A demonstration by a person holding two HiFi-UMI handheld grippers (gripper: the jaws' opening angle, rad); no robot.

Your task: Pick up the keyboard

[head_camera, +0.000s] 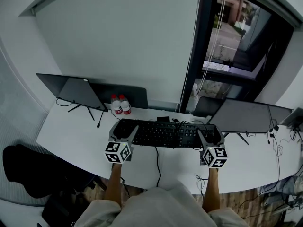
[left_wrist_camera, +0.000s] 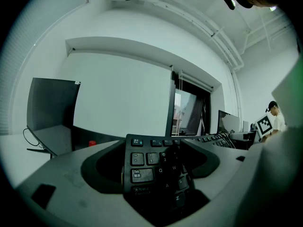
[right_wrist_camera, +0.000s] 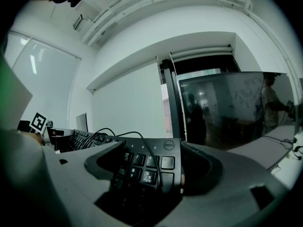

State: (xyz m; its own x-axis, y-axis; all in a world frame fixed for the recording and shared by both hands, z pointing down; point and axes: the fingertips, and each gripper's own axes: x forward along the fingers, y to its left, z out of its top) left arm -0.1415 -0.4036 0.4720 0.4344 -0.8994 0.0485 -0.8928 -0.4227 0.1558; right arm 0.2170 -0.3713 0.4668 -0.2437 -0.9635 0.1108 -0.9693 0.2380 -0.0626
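A black keyboard (head_camera: 165, 134) lies lengthwise across the white desk (head_camera: 71, 136), its cable running off the front edge. My left gripper (head_camera: 124, 132) is closed over the keyboard's left end, and the Esc, Tab and Caps keys (left_wrist_camera: 142, 167) sit between its jaws. My right gripper (head_camera: 209, 137) holds the right end, where the number-pad keys (right_wrist_camera: 149, 167) and the round logo fill the gap between its jaws. I cannot tell whether the keyboard touches the desk.
A dark monitor (head_camera: 71, 91) stands at the back left and another (head_camera: 246, 117) at the back right. Two red-capped bottles (head_camera: 119, 104) stand behind the keyboard. Loose cables (head_camera: 279, 143) lie at the right. A black chair (head_camera: 28, 169) is at the desk's left front.
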